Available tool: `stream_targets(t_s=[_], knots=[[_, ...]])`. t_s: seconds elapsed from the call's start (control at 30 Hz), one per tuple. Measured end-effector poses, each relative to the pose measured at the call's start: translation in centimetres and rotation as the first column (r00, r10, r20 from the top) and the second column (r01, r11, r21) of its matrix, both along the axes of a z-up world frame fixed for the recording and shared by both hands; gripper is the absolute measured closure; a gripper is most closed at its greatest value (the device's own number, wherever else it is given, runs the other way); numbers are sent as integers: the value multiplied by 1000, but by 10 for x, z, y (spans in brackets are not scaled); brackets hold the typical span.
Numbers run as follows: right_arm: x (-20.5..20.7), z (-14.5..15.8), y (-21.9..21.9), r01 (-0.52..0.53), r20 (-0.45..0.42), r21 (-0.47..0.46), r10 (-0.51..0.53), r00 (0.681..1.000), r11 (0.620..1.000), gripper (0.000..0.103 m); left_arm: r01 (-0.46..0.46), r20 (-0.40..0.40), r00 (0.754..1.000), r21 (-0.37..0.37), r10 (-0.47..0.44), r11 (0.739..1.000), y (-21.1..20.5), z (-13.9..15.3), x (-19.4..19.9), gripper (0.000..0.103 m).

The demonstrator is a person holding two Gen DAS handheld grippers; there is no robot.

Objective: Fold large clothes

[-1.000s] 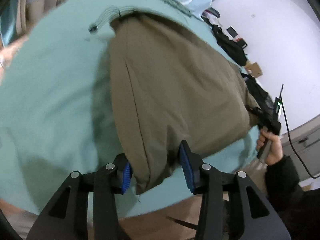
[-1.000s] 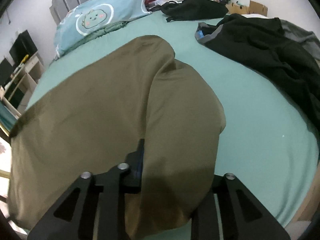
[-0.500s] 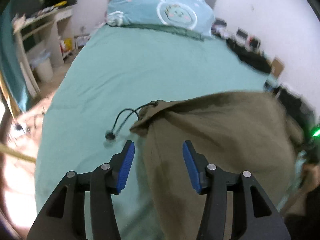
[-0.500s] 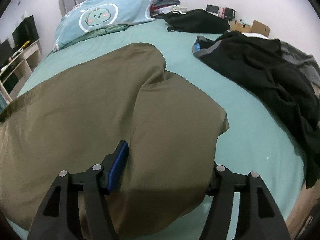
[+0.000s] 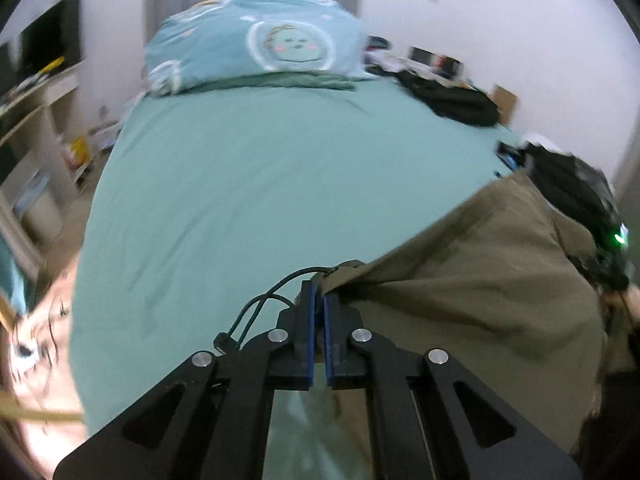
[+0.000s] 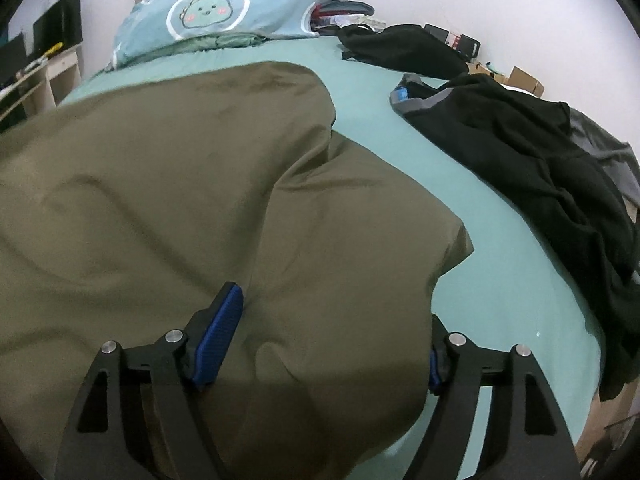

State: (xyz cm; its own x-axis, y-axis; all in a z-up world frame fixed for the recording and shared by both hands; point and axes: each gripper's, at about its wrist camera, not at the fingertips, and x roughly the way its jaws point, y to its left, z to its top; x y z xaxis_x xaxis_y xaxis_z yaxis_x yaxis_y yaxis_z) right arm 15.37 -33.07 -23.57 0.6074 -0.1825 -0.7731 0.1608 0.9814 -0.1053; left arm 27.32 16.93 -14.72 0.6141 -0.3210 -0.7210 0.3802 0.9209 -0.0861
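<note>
Olive garment: a large olive-brown garment (image 6: 200,208) of smooth, slightly shiny woven cloth lies spread on the bed (image 5: 280,184).
Long axis: in the right wrist view it runs from just ahead of the right tongs (image 6: 320,344) away toward the pillow (image 6: 216,12), leaning left.
Form: a rounded lobe bulges toward the headboard; a second lobe ends in a blunt corner ahead and to the right of the right tongs. Soft creases and one deep fold divide the two.
Left tongs: the left tongs (image 5: 318,312) have their blue pads pressed together on a corner of the garment's edge (image 5: 460,288), which stretches away to their right in taut folds.
Drawcord: a black cord (image 5: 260,312) loops out of that pinched corner, just left of the left tongs, ending in a small toggle.
Right tongs: spread wide, the cloth bunched between the fingers; the left blue ribbed pad (image 6: 218,340) shows against the fabric, the right pad is mostly hidden behind it.
Bed surface: teal sheet, smooth, lightly wrinkled.
Pillow: light blue with a round cartoon print, far ahead of both tongs.
Other clothing: black clothes (image 6: 540,168), crumpled, well to the right of the right tongs.
</note>
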Motion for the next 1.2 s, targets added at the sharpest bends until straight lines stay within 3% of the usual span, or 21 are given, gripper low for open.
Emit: stream_targets(t_s=[0.1,0.17,0.27,0.33,0.37,0.47,0.57,0.63,0.7,0.83,0.87,0.93,1.03,1.1,1.2], knots=[[3,-4,-1,6,-8,-4,-6,1000,1000,28,97,-59,994,62,-93,993,8,10,10,99],[5,-6,-5,19,-12,18,-19,1000,1000,28,174,-147,976,88,-160,981,11,9,23,99],[4,-8,-10,25,-14,60,-24,1000,998,28,194,-220,961,111,-166,975,13,1,41,96],[3,-8,-10,25,-14,55,-24,1000,998,28,168,-263,956,130,-130,977,11,-7,53,84],[3,-8,-10,26,-14,53,-25,1000,998,28,123,-261,961,120,-88,985,15,-7,56,72],[-1,-6,-11,39,-13,74,-39,999,997,28,-23,-213,977,8,24,1000,27,4,53,66],[-8,-2,-18,63,-4,118,-63,998,991,26,-102,-134,987,-90,90,991,29,24,24,65],[-12,-1,-25,78,-5,170,-79,997,982,25,-164,-71,986,-199,153,966,35,43,1,62],[-16,-1,-31,95,-11,216,-95,995,972,23,-244,-11,967,-317,253,917,49,63,-26,46],[-29,2,-41,137,-22,275,-136,990,952,11,-363,74,899,-424,431,830,62,92,-75,34],[-32,3,-45,148,-22,294,-148,989,944,10,-353,68,904,-434,421,829,52,93,-87,28],[-40,3,-56,177,-32,378,-179,983,909,10,-309,6,941,-393,339,866,19,81,-98,28],[-46,-3,-72,221,-73,523,-215,974,823,10,-249,-124,968,-334,219,909,-31,42,-113,28],[-47,-13,-79,234,-103,629,-219,970,742,10,-239,-221,959,-306,176,921,-63,5,-127,28],[-44,-15,-78,205,-77,689,-211,975,695,10,-306,-343,916,-254,210,918,-85,-44,-142,28]])
